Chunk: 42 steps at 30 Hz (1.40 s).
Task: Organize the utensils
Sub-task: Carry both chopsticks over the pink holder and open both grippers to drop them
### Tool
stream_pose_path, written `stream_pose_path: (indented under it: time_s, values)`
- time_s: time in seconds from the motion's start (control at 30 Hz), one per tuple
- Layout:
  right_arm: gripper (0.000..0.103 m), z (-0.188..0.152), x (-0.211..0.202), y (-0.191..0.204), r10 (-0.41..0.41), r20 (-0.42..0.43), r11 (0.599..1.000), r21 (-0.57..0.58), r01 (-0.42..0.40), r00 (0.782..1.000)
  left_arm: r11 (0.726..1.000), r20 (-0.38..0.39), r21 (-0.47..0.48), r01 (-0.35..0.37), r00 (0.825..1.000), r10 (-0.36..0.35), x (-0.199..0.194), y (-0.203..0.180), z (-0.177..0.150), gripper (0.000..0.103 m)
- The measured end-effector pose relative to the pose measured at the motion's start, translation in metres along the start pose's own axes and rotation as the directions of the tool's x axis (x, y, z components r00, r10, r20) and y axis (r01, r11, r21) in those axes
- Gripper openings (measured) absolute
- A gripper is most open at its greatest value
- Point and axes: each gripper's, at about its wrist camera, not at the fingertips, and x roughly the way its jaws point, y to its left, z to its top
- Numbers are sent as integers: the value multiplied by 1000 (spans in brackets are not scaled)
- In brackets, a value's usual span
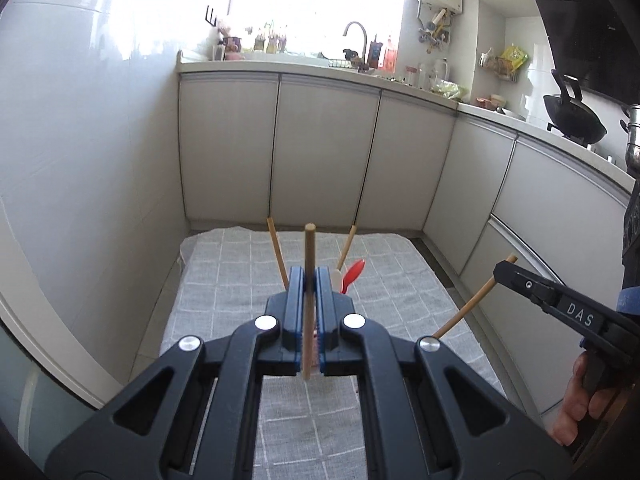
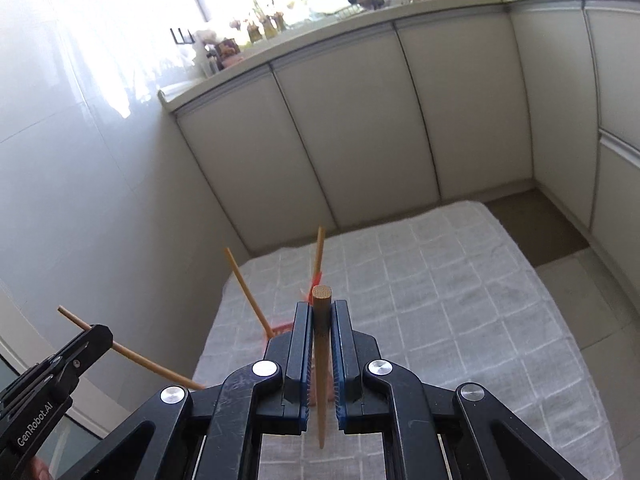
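Cloth [image 1: 224,280], grey checked, covers the floor below white kitchen cabinets [image 1: 328,152]. Left gripper [image 1: 308,276] is clamped on one wooden chopstick [image 1: 309,252], right gripper [image 2: 322,312] clamped on another chopstick [image 2: 321,320], both held above the cloth. Two more chopsticks [image 1: 277,252] and a red spoon [image 1: 353,274] stick up just beyond the left fingers; their holder is hidden.

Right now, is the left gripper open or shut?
Shut: the left gripper has both pads pressed against a wooden chopstick between them.
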Motion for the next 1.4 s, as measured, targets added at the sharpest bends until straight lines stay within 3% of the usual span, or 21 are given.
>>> stream_pose_path:
  time_s: [0.37, 0.67, 0.87, 1.03, 1.2, 1.23, 1.27, 1.3, 1.33, 1.37, 1.4]
  values:
    - [8, 40, 26, 8, 19, 82, 1000, -8, -18, 996, 1000, 70, 2, 5, 998, -5, 31, -10, 38, 6]
    - [8, 43, 58, 13, 38, 99, 999, -30, -35, 994, 1000, 64, 23, -3, 998, 1, 75, -17, 30, 6]
    - [8, 29, 87, 15, 21, 41, 998, -60, -18, 999, 1000, -24, 31, 5, 1000, -5, 109, -16, 17, 6]
    - [8, 18, 103, 16, 17, -6, 997, -81, -17, 1000, 999, -120, -23, 24, 992, -26, 129, -8, 7, 6]
    - [9, 10, 110, 17, 13, -41, 996, -93, -17, 999, 999, -164, -45, 20, 986, -27, 138, -4, 1, 6]
    - [9, 10, 111, 16, 21, -48, 996, -87, -25, 999, 999, -165, -44, 18, 986, -25, 139, -4, 1, 8]
    - [11, 10, 111, 15, 29, -57, 996, -79, -33, 998, 999, -168, -40, 20, 985, -27, 138, -4, 0, 16]
    - [18, 11, 110, 14, 33, -65, 997, -72, -38, 997, 999, -174, -37, 26, 984, -32, 138, -5, 1, 23]
    - [34, 12, 107, 13, 38, -64, 997, -64, -42, 997, 999, -180, -36, 30, 983, -36, 137, -6, 2, 41]
    - [42, 13, 102, 11, 45, -54, 997, -55, -48, 998, 999, -182, -35, 32, 983, -38, 135, -7, 3, 56]
    - [54, 14, 96, 9, 52, -40, 997, -48, -54, 998, 999, -178, -33, 34, 983, -39, 131, -8, 2, 60]
